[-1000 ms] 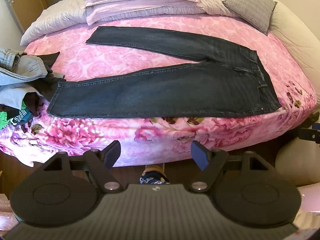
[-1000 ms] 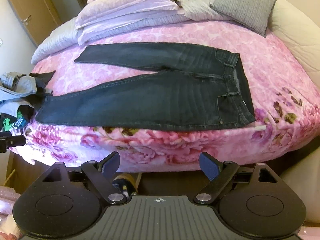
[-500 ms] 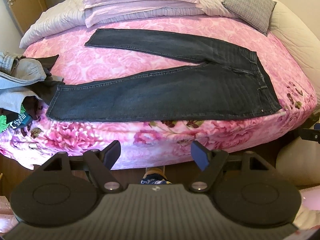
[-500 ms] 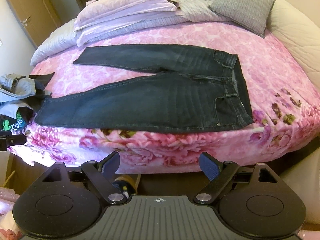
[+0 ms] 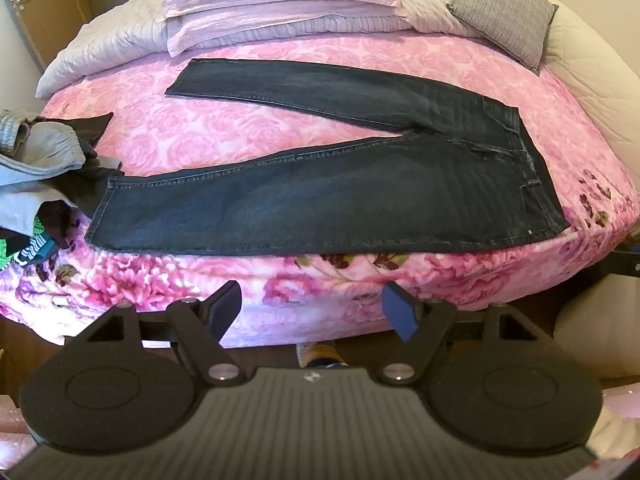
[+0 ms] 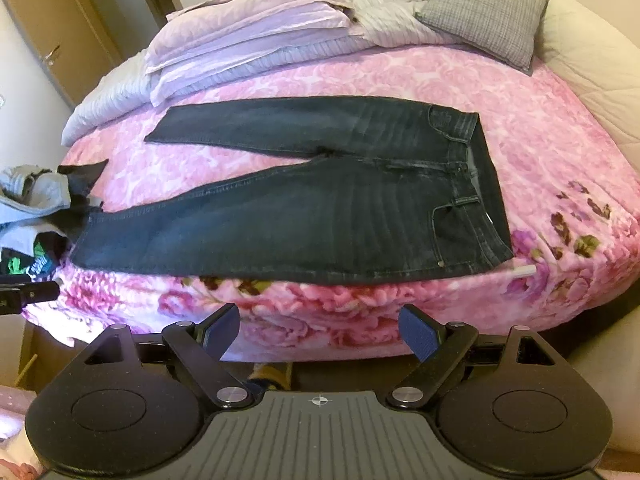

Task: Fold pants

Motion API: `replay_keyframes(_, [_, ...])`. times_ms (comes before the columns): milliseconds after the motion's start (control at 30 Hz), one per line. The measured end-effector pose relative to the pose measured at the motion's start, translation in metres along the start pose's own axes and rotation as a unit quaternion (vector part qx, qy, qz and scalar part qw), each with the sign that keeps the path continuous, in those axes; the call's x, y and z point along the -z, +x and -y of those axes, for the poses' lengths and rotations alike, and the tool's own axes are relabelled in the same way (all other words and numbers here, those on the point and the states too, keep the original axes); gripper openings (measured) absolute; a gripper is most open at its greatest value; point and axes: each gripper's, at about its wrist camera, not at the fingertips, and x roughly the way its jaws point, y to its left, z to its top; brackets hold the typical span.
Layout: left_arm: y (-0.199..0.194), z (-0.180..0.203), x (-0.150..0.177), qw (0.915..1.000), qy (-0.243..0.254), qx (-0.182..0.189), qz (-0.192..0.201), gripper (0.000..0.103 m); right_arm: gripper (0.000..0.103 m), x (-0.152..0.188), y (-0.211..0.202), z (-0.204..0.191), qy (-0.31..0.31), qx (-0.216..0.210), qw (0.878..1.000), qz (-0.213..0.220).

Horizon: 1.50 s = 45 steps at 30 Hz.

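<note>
Pink floral bedspread (image 5: 224, 140) covers the bed, with pillows (image 5: 280, 4) stacked at the far side. Dark jeans (image 5: 340, 196) lie flat and unfolded on it, legs spread apart toward the left, waistband at the right, near leg along the front edge. Mixed clothes pile (image 5: 36, 168) sits at the left, touching the near hem. Left gripper (image 5: 312, 306) and right gripper (image 6: 320, 330) hover short of the bed edge, both released, jaws wide and empty.

Bed: big, with a pink flowery cover (image 5: 224, 140)
Middle: dark jeans (image 5: 320, 200) spread flat, legs apart
Far end: pale purple pillows (image 5: 280, 4), grey cushion (image 5: 504, 16)
Left edge: heap of clothes (image 5: 36, 176)
</note>
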Motion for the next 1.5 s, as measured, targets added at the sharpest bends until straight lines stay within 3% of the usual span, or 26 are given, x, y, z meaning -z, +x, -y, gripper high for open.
replay_keyframes(367, [0.072,-0.012,-0.078,0.9992,0.033,0.022,0.003,0.076,0.084,-0.057,0.061,0.023,0.053,0.011,0.998,-0.014])
replay_keyframes(567, [0.15,-0.017,-0.152,0.9958,0.084,0.037,-0.009,0.078,0.084,-0.109,0.119,0.055,0.092,0.025,0.995,-0.02])
replay_keyframes(767, [0.24,-0.022,-0.234,0.9868,0.148,0.067,0.004,0.079,0.083,-0.168,0.196,0.09,0.072,0.039,0.997,-0.016])
replay_keyframes(933, [0.341,-0.022,-0.298,0.9708,0.213,0.107,0.024,0.076,0.082,-0.211,0.269,0.119,0.019,0.043,0.999,-0.009])
replay_keyframes(1000, [0.382,-0.019,-0.323,0.962,0.239,0.127,0.037,0.073,0.076,-0.232,0.301,0.129,-0.015,0.048,0.999,-0.005])
replay_keyframes(1200, [0.491,0.004,-0.397,0.9279,0.331,0.15,0.082,0.067,0.069,-0.301,0.389,0.156,-0.091,0.051,0.995,0.001])
replay_keyframes(1400, [0.556,0.01,-0.445,0.8959,0.403,0.169,0.079,0.063,0.065,-0.358,0.45,0.177,-0.136,0.057,0.989,0.005])
replay_keyframes(1500, [0.58,0.005,-0.457,0.8866,0.421,0.185,0.053,0.06,0.064,-0.375,0.476,0.185,-0.15,0.05,0.987,-0.003])
